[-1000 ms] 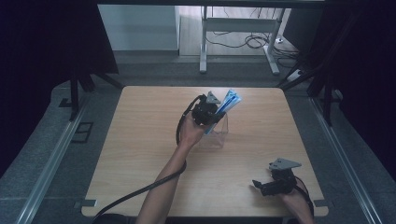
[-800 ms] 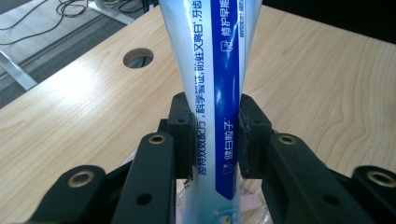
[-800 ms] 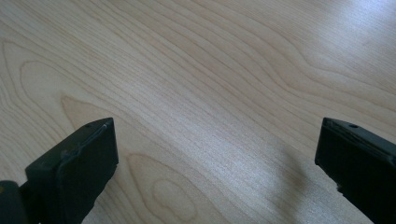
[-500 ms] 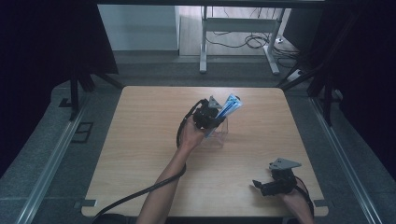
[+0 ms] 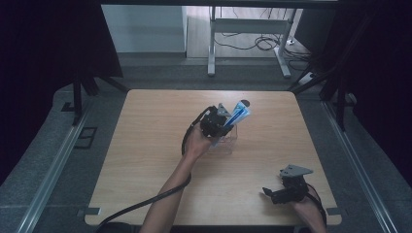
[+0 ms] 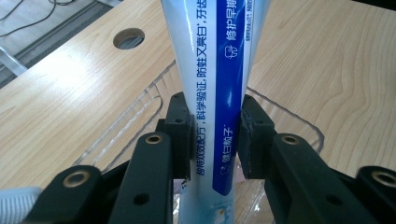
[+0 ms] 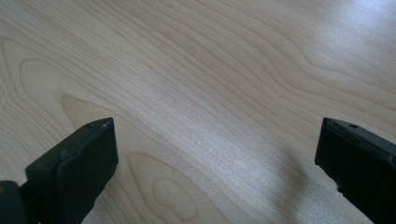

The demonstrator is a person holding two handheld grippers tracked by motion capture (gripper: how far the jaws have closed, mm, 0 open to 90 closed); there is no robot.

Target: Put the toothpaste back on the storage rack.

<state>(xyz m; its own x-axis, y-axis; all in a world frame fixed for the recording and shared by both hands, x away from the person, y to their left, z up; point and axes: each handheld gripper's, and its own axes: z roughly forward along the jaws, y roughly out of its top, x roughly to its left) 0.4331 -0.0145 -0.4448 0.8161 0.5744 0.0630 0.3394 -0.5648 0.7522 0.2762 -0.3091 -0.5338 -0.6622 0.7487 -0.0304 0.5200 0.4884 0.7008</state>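
the left gripper (image 5: pixel 224 127) is pinching a blue-and-white toothpaste tube (image 6: pixel 219 88) between its two black jaws, which are pressing on the tube's sides in the left gripper view, and it is holding the tube tilted over a clear plastic container (image 5: pixel 224 143) that is sitting near the middle of the wooden table (image 5: pixel 145 145), with the tube's lower end reaching down into the container. the right gripper (image 5: pixel 272 192) is resting near the table's front right corner, well apart from the tube, with its jaws spread wide over bare wood and nothing between them.
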